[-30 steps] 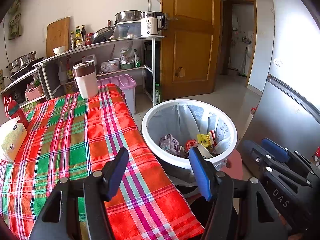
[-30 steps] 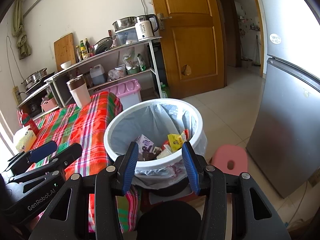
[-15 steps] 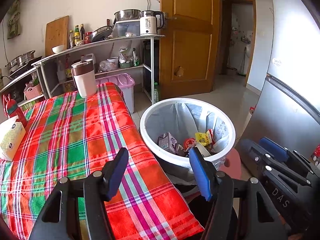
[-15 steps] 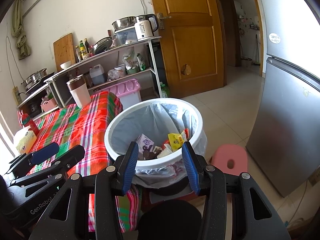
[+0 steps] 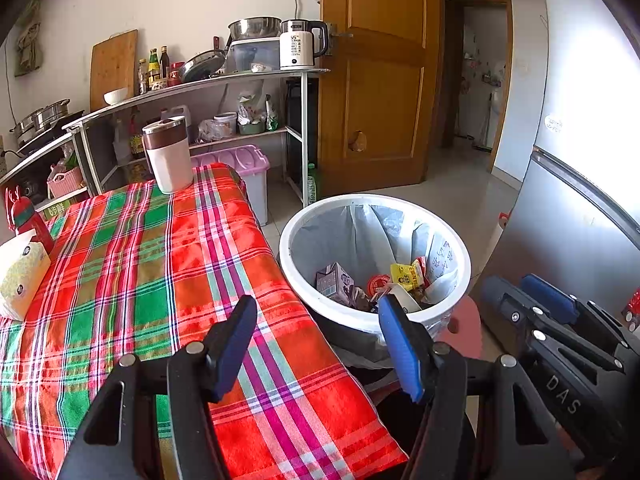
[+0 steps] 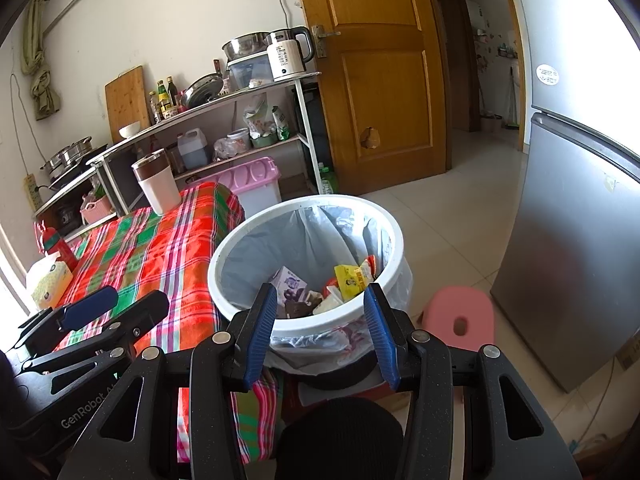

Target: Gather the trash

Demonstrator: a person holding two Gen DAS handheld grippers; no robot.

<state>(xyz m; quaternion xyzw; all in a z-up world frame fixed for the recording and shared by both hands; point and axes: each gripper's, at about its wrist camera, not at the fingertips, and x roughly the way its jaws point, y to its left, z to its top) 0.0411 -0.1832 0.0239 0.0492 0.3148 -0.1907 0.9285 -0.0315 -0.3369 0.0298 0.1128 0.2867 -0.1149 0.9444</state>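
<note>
A white trash bin (image 5: 374, 322), lined w/ a grey bag, is seen on the floor just beside the table edge, where the red-and-green plaid tablecloth (image 5: 152, 264) hangs down. Inside the bin a purple milk carton (image 5: 334, 282), a yellow snack wrapper (image 5: 404, 276) and other crumpled packets are piled at the bottom, so most of the collecting is judged done.

The left gripper (image 5: 318, 340) is held over the cloth's near corner, beside the bin; its jaws are spread wide w/ nothing between the pads. The right gripper (image 6: 322, 326) is held above the bin's near rim, jaws likewise apart and empty. No trash is carried by either.

On the tablecloth, away from the bin, only a brown-lidded tumbler (image 5: 167, 154), a tissue pack (image 5: 20, 276) and a red bottle (image 5: 28, 218) are seen; none looks like rubbish, and no loose litter is visible on the cloth. A pink stool (image 6: 458, 316) stands on the floor on the bin's other side, next to the grey fridge (image 6: 576, 240).

What is left, if anything, is probably a last check of the table & floor; parts of both are hidden by the grippers, so that can't be settled.
</note>
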